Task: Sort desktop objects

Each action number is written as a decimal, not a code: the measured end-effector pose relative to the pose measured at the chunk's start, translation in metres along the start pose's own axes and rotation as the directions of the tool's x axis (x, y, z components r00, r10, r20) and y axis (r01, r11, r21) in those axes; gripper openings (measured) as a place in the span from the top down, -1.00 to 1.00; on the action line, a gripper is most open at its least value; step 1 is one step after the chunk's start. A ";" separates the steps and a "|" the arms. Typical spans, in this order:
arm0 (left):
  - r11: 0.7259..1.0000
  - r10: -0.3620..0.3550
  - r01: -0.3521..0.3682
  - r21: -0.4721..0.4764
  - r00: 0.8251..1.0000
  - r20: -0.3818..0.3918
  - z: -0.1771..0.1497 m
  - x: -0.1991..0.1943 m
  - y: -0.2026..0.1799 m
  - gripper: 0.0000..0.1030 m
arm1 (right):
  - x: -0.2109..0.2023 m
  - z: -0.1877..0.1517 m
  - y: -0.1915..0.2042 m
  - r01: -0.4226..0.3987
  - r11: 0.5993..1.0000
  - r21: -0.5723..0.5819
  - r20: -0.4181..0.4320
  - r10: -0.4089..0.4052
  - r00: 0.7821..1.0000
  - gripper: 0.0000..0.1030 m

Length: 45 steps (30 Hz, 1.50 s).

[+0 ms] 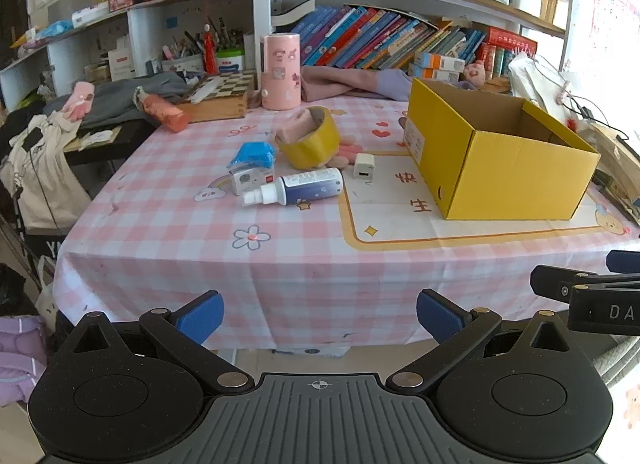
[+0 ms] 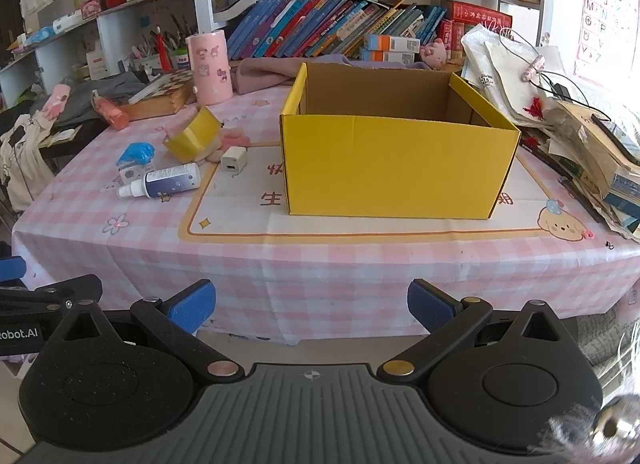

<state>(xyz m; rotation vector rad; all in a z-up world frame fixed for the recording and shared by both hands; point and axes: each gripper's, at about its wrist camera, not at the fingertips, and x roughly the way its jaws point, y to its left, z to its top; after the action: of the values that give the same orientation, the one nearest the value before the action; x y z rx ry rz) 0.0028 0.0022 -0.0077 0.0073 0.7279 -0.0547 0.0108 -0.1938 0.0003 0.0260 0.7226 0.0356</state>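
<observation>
An open yellow cardboard box [image 1: 500, 160] [image 2: 396, 164] stands on the pink checked tablecloth [image 1: 168, 224] [image 2: 320, 260]. Left of it lie a white and blue bottle [image 1: 298, 187] [image 2: 162, 181], a white charger cube [image 1: 364, 166] [image 2: 233, 160], a roll of yellow tape [image 1: 310, 140] [image 2: 192, 136], a blue crumpled item [image 1: 253, 155] [image 2: 136, 155] and a small white box [image 1: 248, 178] [image 2: 130, 174]. My left gripper [image 1: 320, 316] and my right gripper [image 2: 312, 306] are both open and empty, held in front of the table's near edge.
A pink cylinder [image 1: 280, 70] [image 2: 210, 68], a chessboard box [image 1: 218, 98] and an orange bottle [image 1: 164, 112] stand at the back left. Bookshelves line the back. Stacked papers and books [image 2: 580, 136] crowd the table's right side. Clothes hang at the left.
</observation>
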 end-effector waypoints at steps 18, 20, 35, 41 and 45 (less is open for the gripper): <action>1.000 -0.001 0.001 -0.009 1.000 -0.005 0.000 0.000 0.003 -1.00 | 0.000 0.000 -0.001 0.009 1.000 0.005 -0.004 -0.009 1.000 -1.00; 1.000 -0.001 0.001 -0.011 1.000 -0.006 0.000 0.000 0.003 -1.00 | 0.000 0.000 0.000 0.011 1.000 0.008 -0.005 -0.011 1.000 -1.00; 1.000 -0.001 0.001 -0.009 1.000 -0.008 0.000 -0.001 0.008 -1.00 | 0.000 -0.002 -0.001 -0.009 0.999 0.039 -0.012 0.010 1.000 -1.00; 1.000 -0.020 0.020 -0.016 1.000 -0.003 -0.001 -0.003 0.011 -1.00 | 0.000 -0.002 0.000 -0.004 0.999 0.042 -0.012 0.005 1.000 -0.96; 1.000 -0.022 0.022 -0.009 1.000 0.003 -0.002 -0.005 0.013 -1.00 | 0.000 -0.002 0.002 -0.002 0.999 0.042 -0.016 0.003 1.000 -0.95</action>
<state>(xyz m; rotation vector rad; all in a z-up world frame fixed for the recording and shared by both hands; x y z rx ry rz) -0.0014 0.0155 -0.0063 -0.0099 0.7254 -0.0725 0.0097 -0.1914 -0.0014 0.0663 0.7389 0.0229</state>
